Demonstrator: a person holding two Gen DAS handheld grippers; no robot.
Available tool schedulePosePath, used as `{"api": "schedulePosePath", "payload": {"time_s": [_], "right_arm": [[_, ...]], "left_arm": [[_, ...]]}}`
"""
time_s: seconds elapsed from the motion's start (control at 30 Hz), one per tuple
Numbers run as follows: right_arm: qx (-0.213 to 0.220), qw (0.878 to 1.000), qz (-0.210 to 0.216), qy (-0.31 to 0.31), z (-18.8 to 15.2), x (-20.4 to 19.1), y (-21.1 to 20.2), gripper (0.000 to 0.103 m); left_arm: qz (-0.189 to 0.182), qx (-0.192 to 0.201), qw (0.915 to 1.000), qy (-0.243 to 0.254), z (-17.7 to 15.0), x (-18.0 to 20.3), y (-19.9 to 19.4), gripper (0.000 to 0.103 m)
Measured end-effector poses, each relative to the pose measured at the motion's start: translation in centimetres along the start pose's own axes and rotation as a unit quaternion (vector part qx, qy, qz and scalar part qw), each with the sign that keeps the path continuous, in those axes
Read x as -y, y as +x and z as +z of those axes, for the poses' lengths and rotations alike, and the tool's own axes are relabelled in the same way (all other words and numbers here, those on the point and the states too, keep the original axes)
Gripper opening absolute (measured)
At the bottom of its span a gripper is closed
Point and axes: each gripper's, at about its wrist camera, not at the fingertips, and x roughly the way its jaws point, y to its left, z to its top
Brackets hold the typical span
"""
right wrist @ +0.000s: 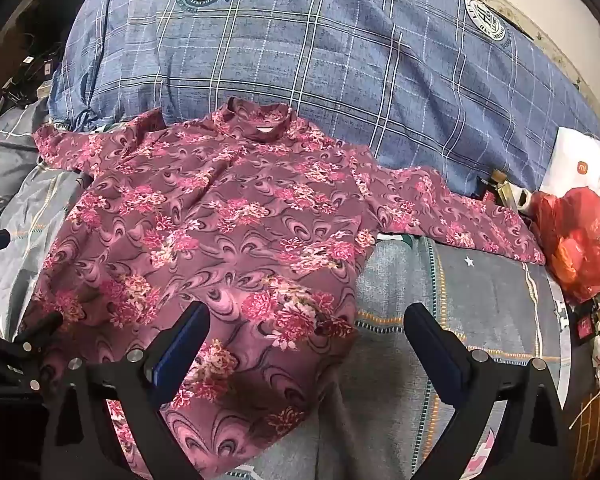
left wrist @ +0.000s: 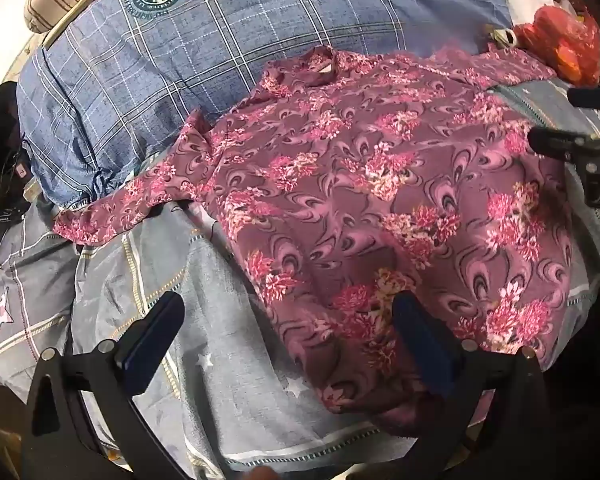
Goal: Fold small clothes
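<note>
From my left claw's camera, the flowery pink top (left wrist: 364,200) lay spread flat on the grey bed sheet (left wrist: 228,360), with its neck toward the big blue checked quilt (left wrist: 204,48) at the far side of the bed. My left claw (left wrist: 288,340) was wide apart and gripped nothing. One finger hung over bare sheet and the other over the top's bottom hem. My right claw (left wrist: 572,120) poked in at the right edge, mostly cut off. The top's far sleeve ran toward a red plastic bag (left wrist: 564,44), and I could not see what was in the bag.

From my right claw's camera, the top (right wrist: 220,216) showed both sleeves stretched out sideways. My right claw (right wrist: 308,340) was also wide apart and empty, with one finger over the hem and one over the sheet (right wrist: 480,292). The top's near corner was hidden behind that finger. A white bag (right wrist: 576,164) sat by the red bag (right wrist: 580,240) at the bed's right edge. My left claw (right wrist: 4,292) was mostly cut off at the left edge.
</note>
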Motion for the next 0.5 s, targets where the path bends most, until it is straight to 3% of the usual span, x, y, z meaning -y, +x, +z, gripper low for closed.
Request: {"api": "schedulePosePath", "payload": {"time_s": [0.17, 0.5], "right_arm": [[-0.009, 1.0, -0.005, 0.001, -0.2, 0.1, 0.4, 0.098], [-0.03, 0.999, 0.005, 0.045, -1.7, 3.7, 0.9, 0.098]], "left_arm": [[-0.022, -0.017, 0.9993, -0.024, 0.7, -0.7, 0.4, 0.103], [-0.027, 0.007, 0.9979, -0.059, 0.0, -2.0, -0.3, 0.103]]}}
